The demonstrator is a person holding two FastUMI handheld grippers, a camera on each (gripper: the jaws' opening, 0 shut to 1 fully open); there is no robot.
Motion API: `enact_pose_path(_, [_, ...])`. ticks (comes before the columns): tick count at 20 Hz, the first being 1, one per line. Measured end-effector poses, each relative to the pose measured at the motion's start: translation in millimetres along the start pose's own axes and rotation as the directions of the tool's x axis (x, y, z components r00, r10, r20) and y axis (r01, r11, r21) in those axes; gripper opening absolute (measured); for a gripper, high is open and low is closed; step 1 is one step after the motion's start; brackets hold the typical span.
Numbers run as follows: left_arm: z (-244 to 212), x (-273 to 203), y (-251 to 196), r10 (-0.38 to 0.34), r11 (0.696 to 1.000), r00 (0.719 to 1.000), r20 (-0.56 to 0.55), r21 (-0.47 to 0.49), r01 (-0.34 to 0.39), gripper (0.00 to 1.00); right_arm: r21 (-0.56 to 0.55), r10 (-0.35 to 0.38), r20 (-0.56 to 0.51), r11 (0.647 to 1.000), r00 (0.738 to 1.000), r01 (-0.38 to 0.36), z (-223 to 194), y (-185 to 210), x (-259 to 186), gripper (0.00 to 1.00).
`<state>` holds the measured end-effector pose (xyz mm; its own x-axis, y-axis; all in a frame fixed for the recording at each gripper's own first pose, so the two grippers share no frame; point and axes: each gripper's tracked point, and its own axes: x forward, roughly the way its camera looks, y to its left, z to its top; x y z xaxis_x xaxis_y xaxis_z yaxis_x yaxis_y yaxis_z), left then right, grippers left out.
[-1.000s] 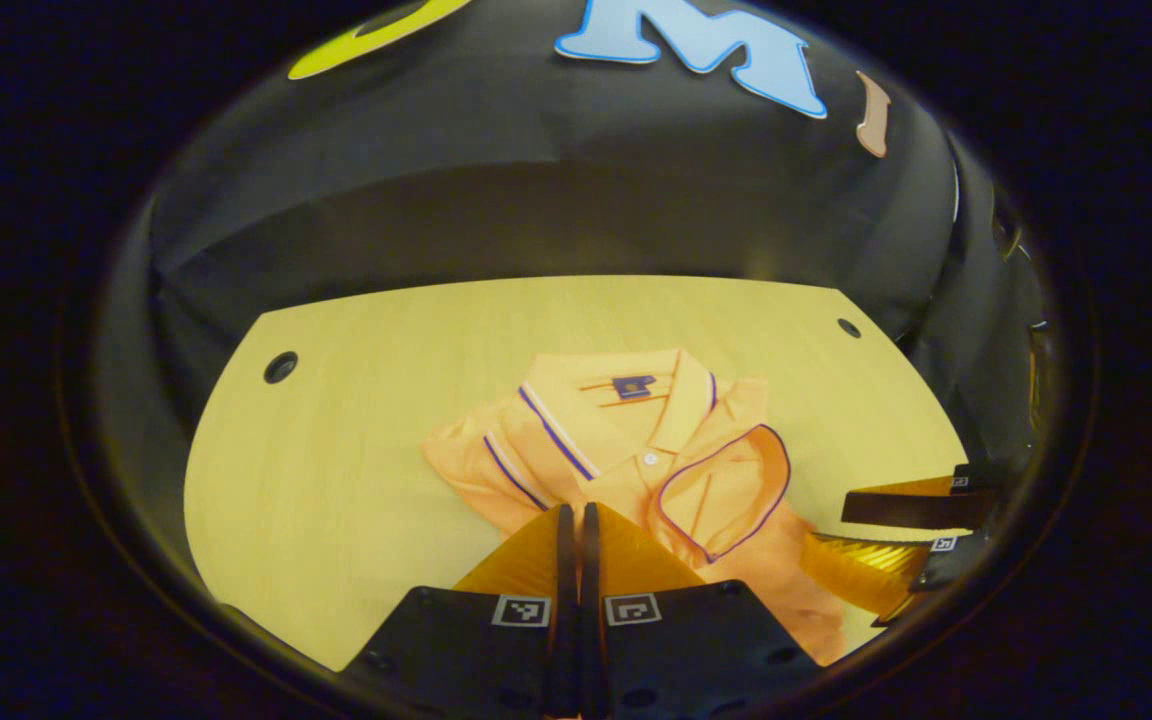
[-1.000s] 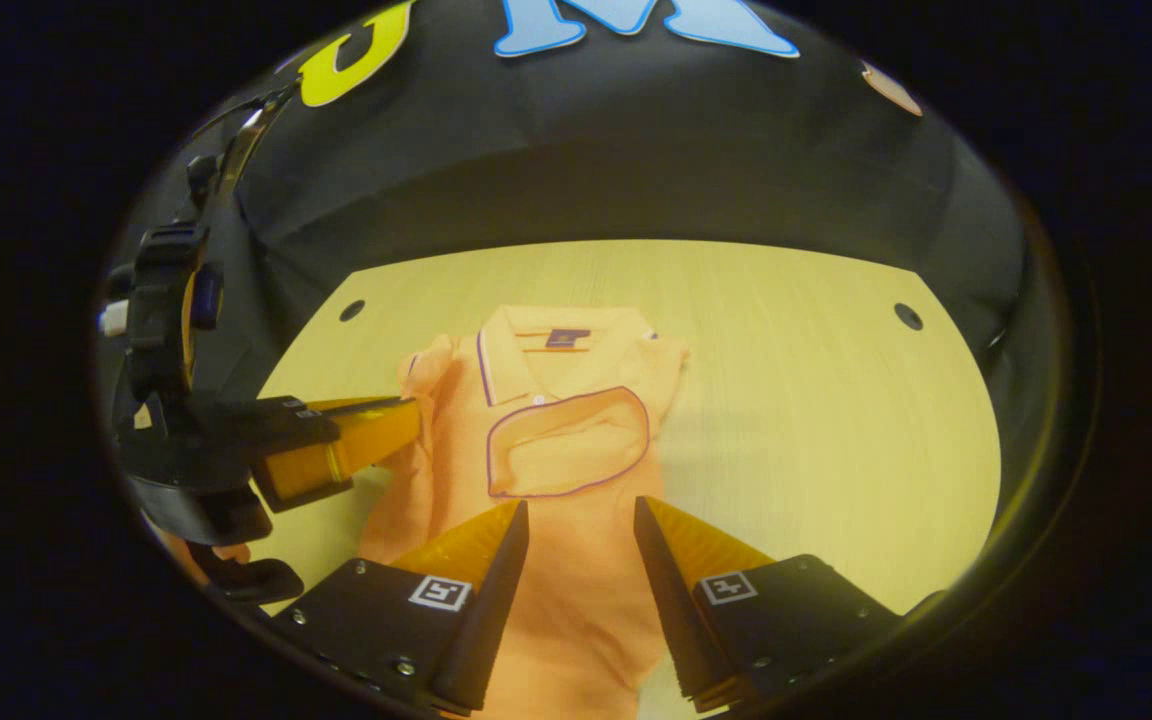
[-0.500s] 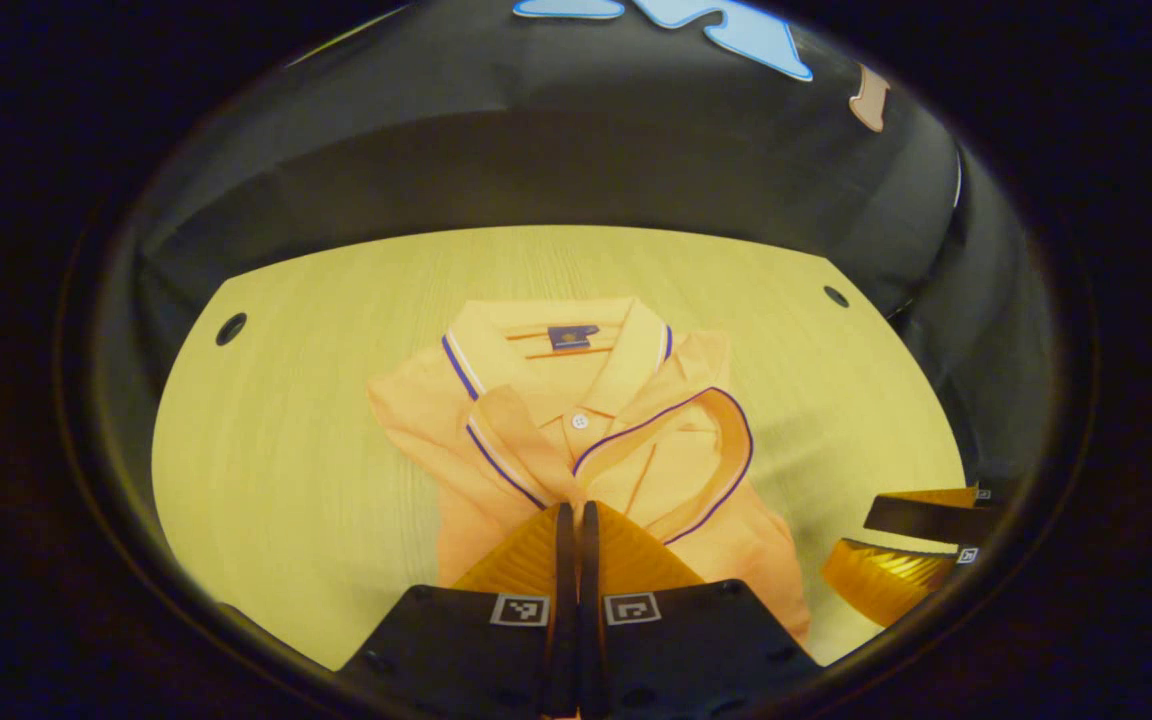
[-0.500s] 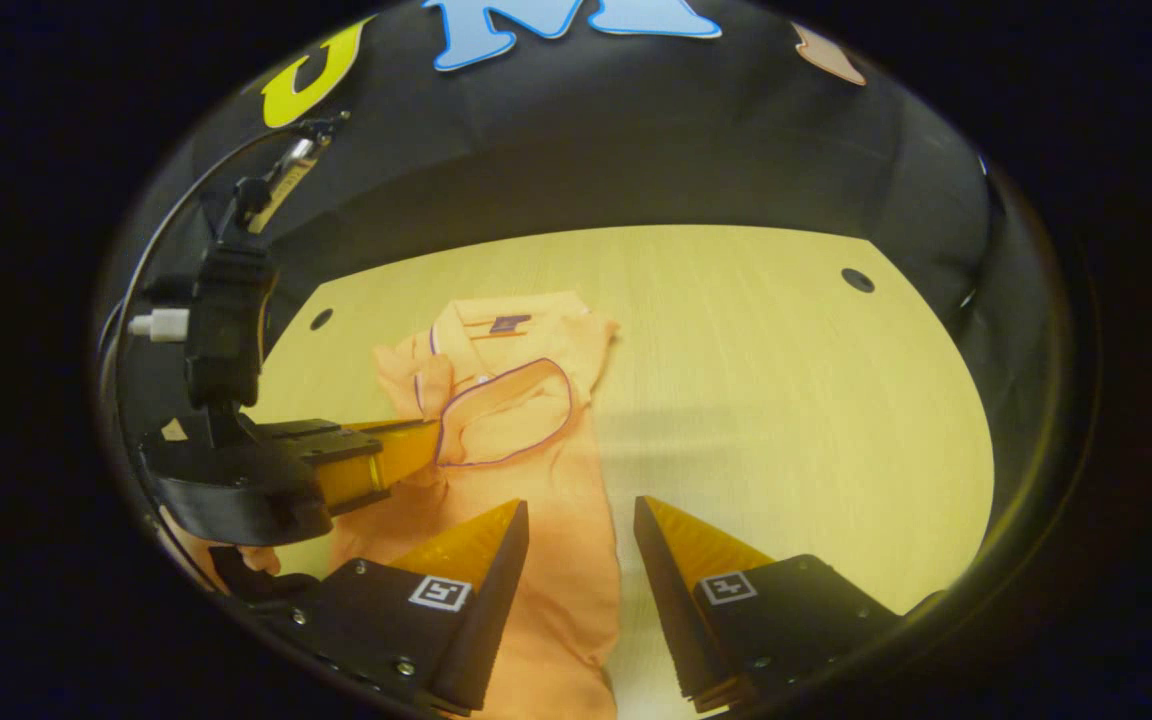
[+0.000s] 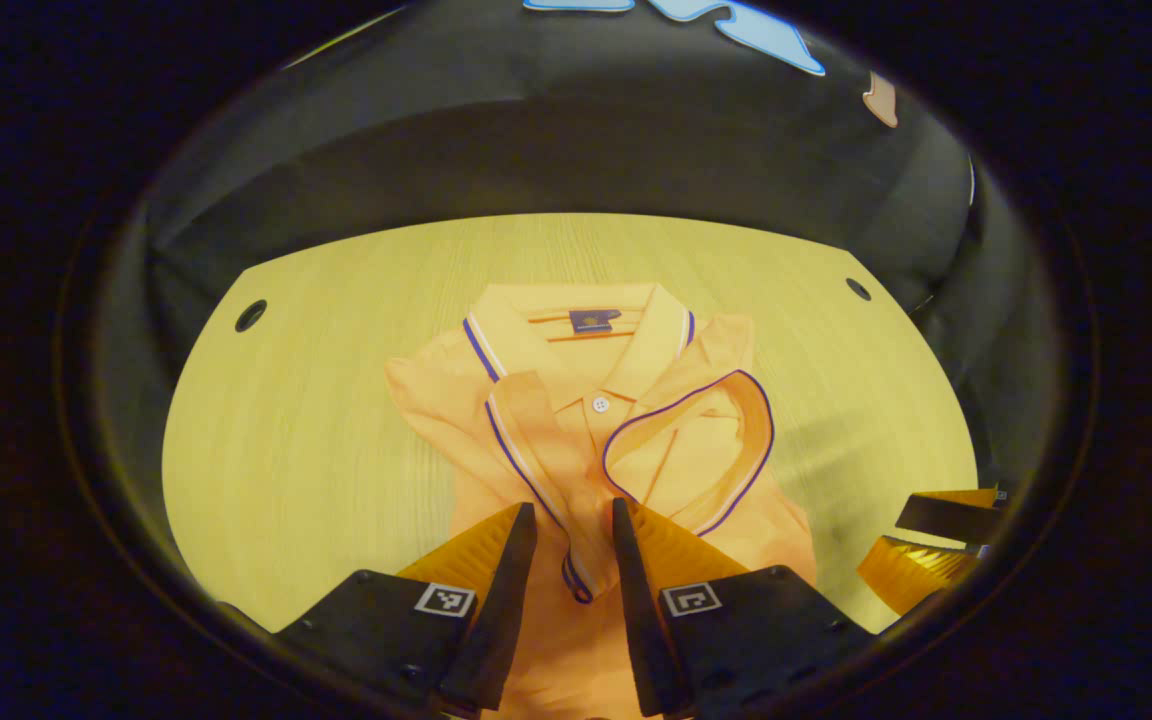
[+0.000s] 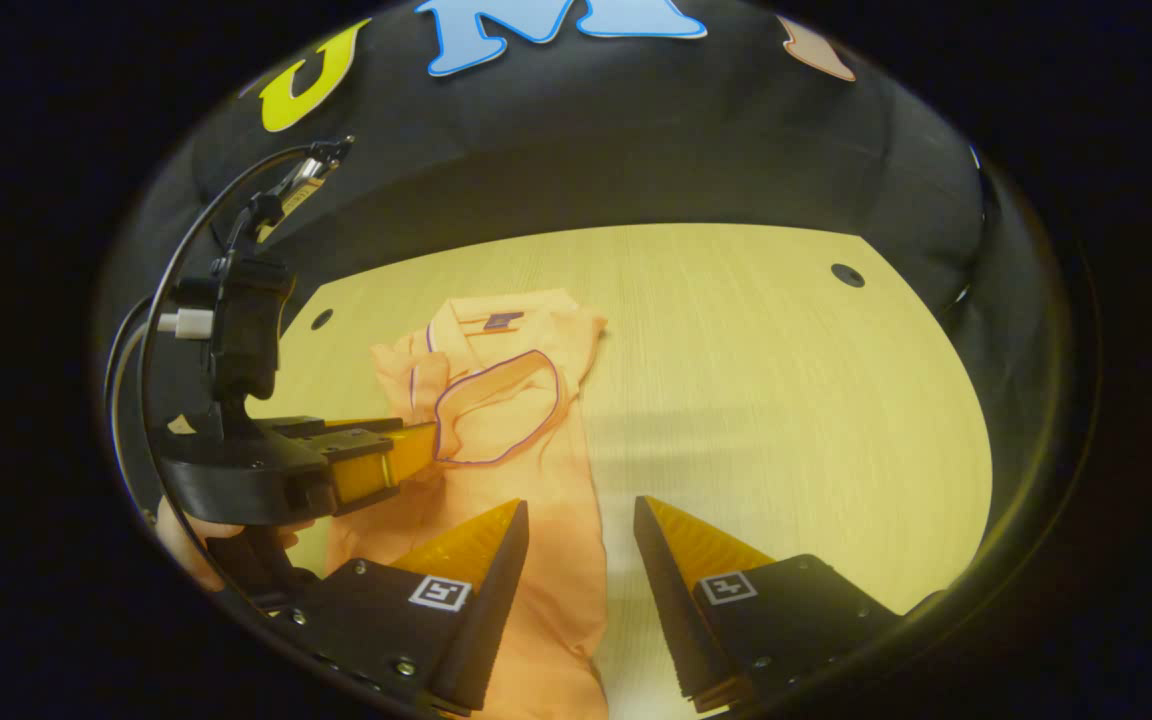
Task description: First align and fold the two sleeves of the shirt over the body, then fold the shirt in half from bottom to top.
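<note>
On table [image 5: 316, 420] — shirt [image 5: 576, 420] | left tongs [image 5: 574, 520] apart astride sleeve [image 5: 536, 450] | right tongs [image 6: 581, 520] apart — hand [image 6: 181, 530] visible

An orange polo shirt [image 5: 626, 440] lies flat mid-frame on the table. Collar toward the top. Both purple-trimmed sleeves [image 5: 691, 450] lie folded over its body.

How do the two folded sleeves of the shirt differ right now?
The left sleeve lies as a narrow strip slanting from the shoulder toward the placket, its cuff end between the open fingers of the left gripper. The right sleeve lies as a broad patch, its purple-edged cuff gaping in a wide loop, with no gripper on it. Both are orange, purple-trimmed, and folded onto the body of the shirt.
</note>
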<state>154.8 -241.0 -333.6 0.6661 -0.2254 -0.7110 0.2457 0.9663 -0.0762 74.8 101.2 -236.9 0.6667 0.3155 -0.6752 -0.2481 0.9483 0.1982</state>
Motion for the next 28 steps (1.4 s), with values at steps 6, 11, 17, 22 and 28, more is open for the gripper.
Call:
enact_pose_path(6, [0,-30,6,0.019,1.0,0.999,0.026,-0.006,-0.019,0.82,-0.013,0.012,0.009,1.0,1.0,-0.012,-7,6,-10,0.68])
enact_pose_path(11, [-26,-66,13,0.021,1.0,1.0,0.016,-0.012,-0.02,0.89,-0.022,0.024,-0.014,0.999,1.0,-0.025,-27,12,-19,0.68])
enact_pose_path(17, [-90,-100,18,0.018,1.0,0.999,-0.04,-0.019,-0.019,0.91,-0.029,0.05,-0.083,0.998,0.995,-0.053,-80,22,-39,0.68])
enact_pose_path(22, [-146,-129,20,0.021,0.999,0.994,-0.111,-0.026,-0.024,0.89,-0.018,0.069,-0.174,0.997,0.982,-0.073,-132,29,-55,0.68])
enact_pose_path(28, [-208,-154,21,0.015,1.0,0.978,-0.208,0.002,-0.015,0.95,-0.017,0.079,-0.284,0.996,0.956,-0.087,-185,37,-69,0.68])
